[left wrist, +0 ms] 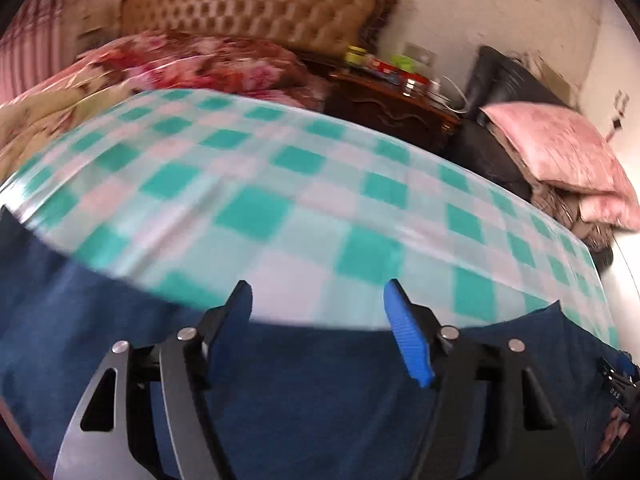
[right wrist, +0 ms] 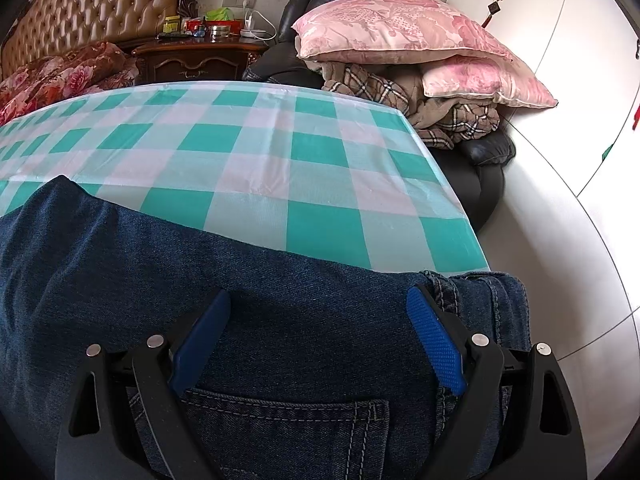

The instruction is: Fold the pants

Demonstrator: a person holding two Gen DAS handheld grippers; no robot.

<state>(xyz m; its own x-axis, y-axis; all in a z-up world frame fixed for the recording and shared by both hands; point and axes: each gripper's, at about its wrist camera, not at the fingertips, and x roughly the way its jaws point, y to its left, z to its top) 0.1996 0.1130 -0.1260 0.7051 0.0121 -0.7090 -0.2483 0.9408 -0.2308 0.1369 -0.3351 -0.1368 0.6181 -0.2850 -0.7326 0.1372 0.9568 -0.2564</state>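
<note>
Dark blue jeans point(right wrist: 160, 260) lie flat along the near edge of a table covered with a green and white checked cloth point(right wrist: 260, 152). A stitched back pocket point(right wrist: 288, 432) shows under my right gripper point(right wrist: 319, 294), which hangs open just above the denim with nothing between its blue pads. At the table's right corner the jeans end in a seamed edge point(right wrist: 480, 292). In the blurred left wrist view, my left gripper point(left wrist: 319, 286) is also open, its fingers spread wide over the jeans point(left wrist: 300, 380) near their far edge on the cloth point(left wrist: 280, 200).
Beyond the table are a floral quilt point(left wrist: 200, 60) and a tufted headboard point(left wrist: 248, 4). A dark wooden nightstand point(right wrist: 196, 60) holds small items. Pink pillows point(right wrist: 400, 28) and plaid blankets are piled on a black armchair point(right wrist: 480, 152). White floor point(right wrist: 560, 240) lies to the right.
</note>
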